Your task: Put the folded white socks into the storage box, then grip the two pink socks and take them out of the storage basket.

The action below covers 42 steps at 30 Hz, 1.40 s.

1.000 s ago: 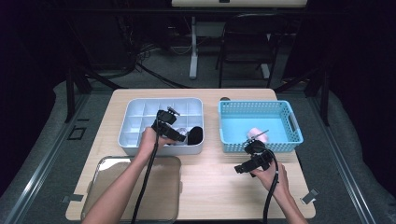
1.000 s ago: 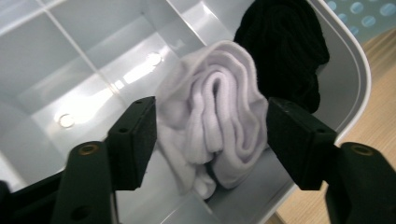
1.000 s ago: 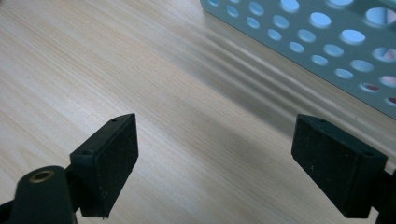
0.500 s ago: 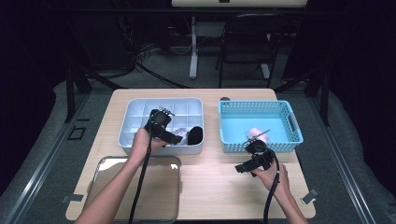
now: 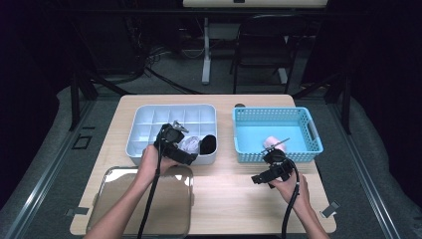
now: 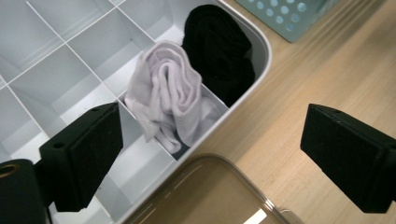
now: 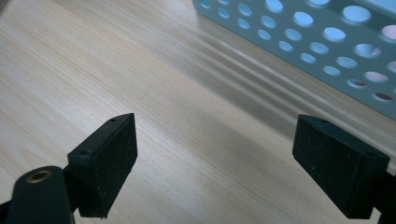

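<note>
A white rolled sock (image 6: 170, 100) lies in a front compartment of the white divided tray (image 5: 149, 124). A black rolled sock (image 6: 217, 51) fills the corner compartment beside it. My left gripper (image 6: 212, 154) hovers over the tray's front edge. Its jaws have just been opening and now stand wide, and the pads touch neither sock. In the high view the left gripper (image 5: 180, 144) sits just left of the white sock (image 5: 190, 144). My right gripper (image 7: 222, 163) is open over bare wood, close to the front wall of the blue basket (image 7: 327, 51).
The blue basket (image 5: 303, 119) at the right holds a pink roll (image 5: 271, 142). A clear plastic lid (image 5: 149, 204) lies at the table's front left, just below the tray. Most tray compartments hold nothing. Bare wood stretches between the two hands.
My left gripper has drawn back from the sock compartments toward the tray's front edge, rising a little with its jaws spreading. The right gripper has stayed put.
</note>
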Motion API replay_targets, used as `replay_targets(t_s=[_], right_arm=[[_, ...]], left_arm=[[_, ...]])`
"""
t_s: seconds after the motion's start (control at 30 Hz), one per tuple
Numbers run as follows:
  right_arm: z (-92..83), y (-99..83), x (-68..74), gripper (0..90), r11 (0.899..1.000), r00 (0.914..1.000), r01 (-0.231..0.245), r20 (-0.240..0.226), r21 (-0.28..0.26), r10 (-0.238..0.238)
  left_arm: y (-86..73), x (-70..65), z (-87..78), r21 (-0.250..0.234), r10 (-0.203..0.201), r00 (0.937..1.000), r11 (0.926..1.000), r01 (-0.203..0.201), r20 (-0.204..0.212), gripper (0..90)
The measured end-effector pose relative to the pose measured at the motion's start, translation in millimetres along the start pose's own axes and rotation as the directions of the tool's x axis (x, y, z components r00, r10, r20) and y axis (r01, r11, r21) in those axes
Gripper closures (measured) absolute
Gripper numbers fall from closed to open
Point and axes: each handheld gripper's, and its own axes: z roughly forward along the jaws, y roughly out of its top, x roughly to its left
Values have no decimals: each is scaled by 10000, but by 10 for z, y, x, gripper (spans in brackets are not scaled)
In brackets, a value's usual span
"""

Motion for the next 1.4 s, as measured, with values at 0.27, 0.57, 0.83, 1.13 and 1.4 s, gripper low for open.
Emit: replay_targets(t_s=[0.27,0.57,0.83,1.13,1.4], right_arm=[[0,-10,-8,126,10000,10000,89,-2,-21,-89],[-9,-23,-30,114,10000,10000,93,23,15,-93],[-16,-33,-34,111,9999,9999,144,-23,16,-144],[-41,-35,-47,90,9999,9999,154,49,-68,-154],[-139,-67,-52,81,9999,9999,86,-55,-102,-86]], left_arm=[[-198,-182,-49,-476,105,9999,9988,-106,-6,9],[-523,-339,-31,-691,247,9997,9973,-251,-64,2],[-772,-396,9,-756,395,9992,9964,-389,57,2],[-901,-449,10,-1100,827,9965,9906,-812,87,1],[-919,-499,70,-723,1312,9909,9885,-1331,-304,2]])
